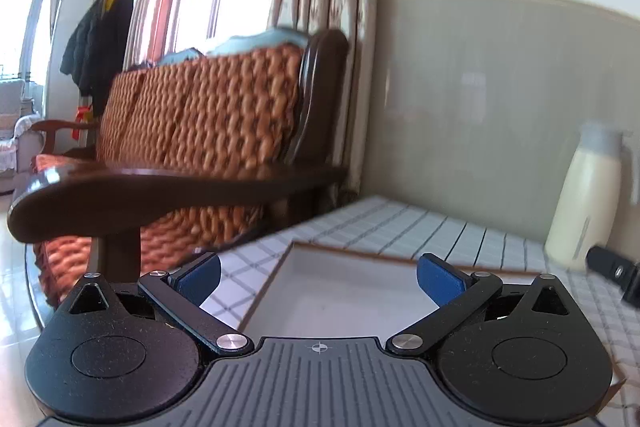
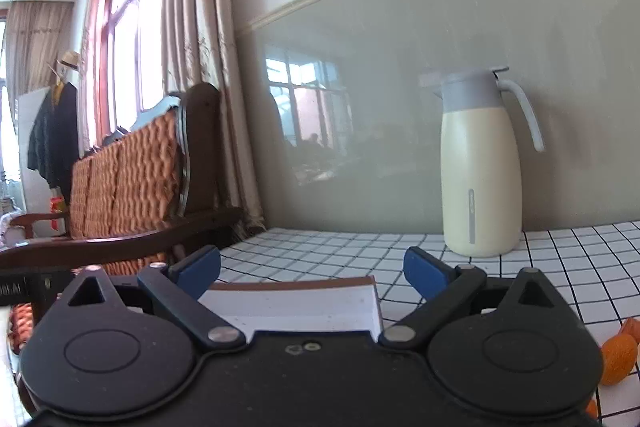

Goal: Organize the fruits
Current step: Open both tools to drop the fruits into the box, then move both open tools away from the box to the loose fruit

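Observation:
My left gripper point(image 1: 320, 277) stands open above a white tray with a brown rim point(image 1: 352, 293) on the checked tablecloth, and nothing is between its blue pads point(image 1: 200, 281). My right gripper point(image 2: 312, 273) is open too, over the same tray point(image 2: 296, 301), with empty space between its fingers. Orange fruits point(image 2: 618, 357) lie on the cloth at the lower right edge of the right wrist view, partly cut off. A black part of the other gripper point(image 1: 618, 273) shows at the right edge of the left wrist view.
A cream jug with a grey lid and handle point(image 2: 478, 167) stands on the table against the grey wall panel. A dark wooden sofa with orange woven cushions point(image 1: 192, 131) stands just left of the table, below curtains and a window.

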Demonstrator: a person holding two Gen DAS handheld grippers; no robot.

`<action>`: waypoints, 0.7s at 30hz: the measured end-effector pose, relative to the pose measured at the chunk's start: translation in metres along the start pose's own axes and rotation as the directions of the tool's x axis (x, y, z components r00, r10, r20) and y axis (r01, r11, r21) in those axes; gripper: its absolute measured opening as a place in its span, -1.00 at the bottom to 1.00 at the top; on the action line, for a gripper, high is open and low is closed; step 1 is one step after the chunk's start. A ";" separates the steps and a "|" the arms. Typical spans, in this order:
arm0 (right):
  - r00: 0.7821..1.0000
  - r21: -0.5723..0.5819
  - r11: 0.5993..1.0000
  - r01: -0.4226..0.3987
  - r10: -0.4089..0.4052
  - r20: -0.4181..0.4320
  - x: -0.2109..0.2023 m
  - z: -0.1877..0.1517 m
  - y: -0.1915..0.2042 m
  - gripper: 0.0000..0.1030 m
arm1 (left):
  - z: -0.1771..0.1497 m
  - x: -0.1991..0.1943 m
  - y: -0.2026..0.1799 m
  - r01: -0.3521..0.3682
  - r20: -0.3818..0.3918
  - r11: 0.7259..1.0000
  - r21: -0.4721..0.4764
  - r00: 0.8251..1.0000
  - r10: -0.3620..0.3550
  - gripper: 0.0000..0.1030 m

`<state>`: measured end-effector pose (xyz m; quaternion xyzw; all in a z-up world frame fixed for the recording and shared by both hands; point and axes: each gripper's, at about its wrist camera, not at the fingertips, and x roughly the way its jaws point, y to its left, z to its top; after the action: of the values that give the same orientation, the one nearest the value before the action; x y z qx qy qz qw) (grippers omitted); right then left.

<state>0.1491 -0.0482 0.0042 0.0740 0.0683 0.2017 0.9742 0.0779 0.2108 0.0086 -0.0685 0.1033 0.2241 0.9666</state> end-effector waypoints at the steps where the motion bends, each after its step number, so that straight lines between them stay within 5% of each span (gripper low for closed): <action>1: 1.000 0.001 1.000 -0.006 0.006 0.000 -0.001 0.000 -0.001 0.87 | 0.001 -0.003 0.000 -0.007 0.009 1.000 0.000 1.000 0.007 1.00; 14: 0.985 0.024 0.997 -0.078 0.081 -0.151 -0.012 -0.009 -0.014 0.88 | -0.014 -0.024 -0.039 -0.019 0.009 0.982 0.185 1.000 0.017 1.00; 21: 0.985 -0.019 1.000 -0.014 0.011 -0.170 -0.042 -0.005 -0.037 0.88 | -0.017 -0.038 -0.068 0.054 -0.017 0.978 0.202 0.998 -0.052 1.00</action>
<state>0.1239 -0.0986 -0.0031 0.0469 0.1487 0.2142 0.9643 0.0722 0.1318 0.0063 0.0262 0.1295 0.1861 0.9736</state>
